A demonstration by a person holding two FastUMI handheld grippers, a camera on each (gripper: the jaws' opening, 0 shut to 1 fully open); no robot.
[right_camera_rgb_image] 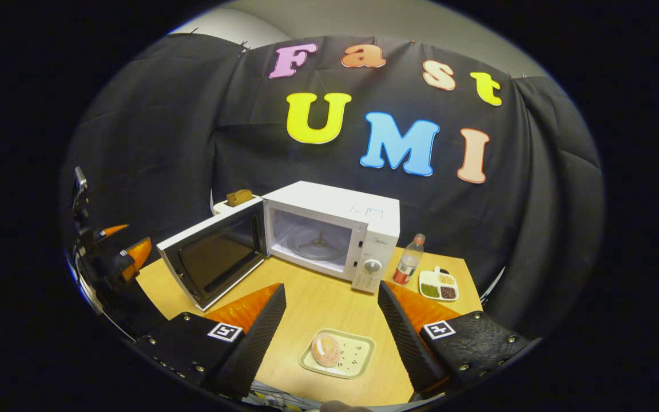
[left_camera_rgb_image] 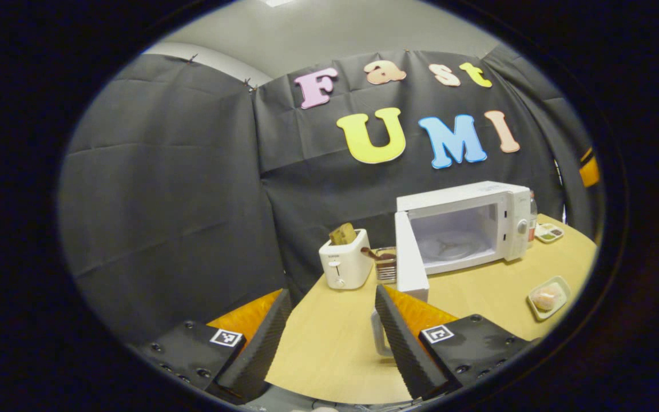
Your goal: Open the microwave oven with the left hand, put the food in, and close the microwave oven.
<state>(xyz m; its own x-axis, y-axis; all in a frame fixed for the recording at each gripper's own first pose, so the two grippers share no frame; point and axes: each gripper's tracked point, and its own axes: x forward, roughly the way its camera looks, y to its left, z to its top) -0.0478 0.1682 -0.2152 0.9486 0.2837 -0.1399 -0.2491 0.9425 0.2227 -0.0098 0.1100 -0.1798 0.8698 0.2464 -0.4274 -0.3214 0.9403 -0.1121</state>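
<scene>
1. The microwave (right_camera_rgb_image: 329, 234) stood at 12 o'clock, its door (right_camera_rgb_image: 212, 260) swung open.
2. The food (right_camera_rgb_image: 325, 349) lay on its plate (right_camera_rgb_image: 358, 357) between the right gripper's (right_camera_rgb_image: 329, 326) wide fingers.
3. The left gripper (left_camera_rgb_image: 329, 326) gaped wide, holding nothing.

In the left gripper view, the open microwave door (left_camera_rgb_image: 410, 260) hides part of the wire basket (left_camera_rgb_image: 385, 264) behind it. In the right gripper view, the microwave (right_camera_rgb_image: 329, 229) covers most of the toaster (right_camera_rgb_image: 237, 201), and the left tool (right_camera_rgb_image: 113, 252) is cut off at the edge.

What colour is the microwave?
White, seen best in the right gripper view: microwave.
</scene>
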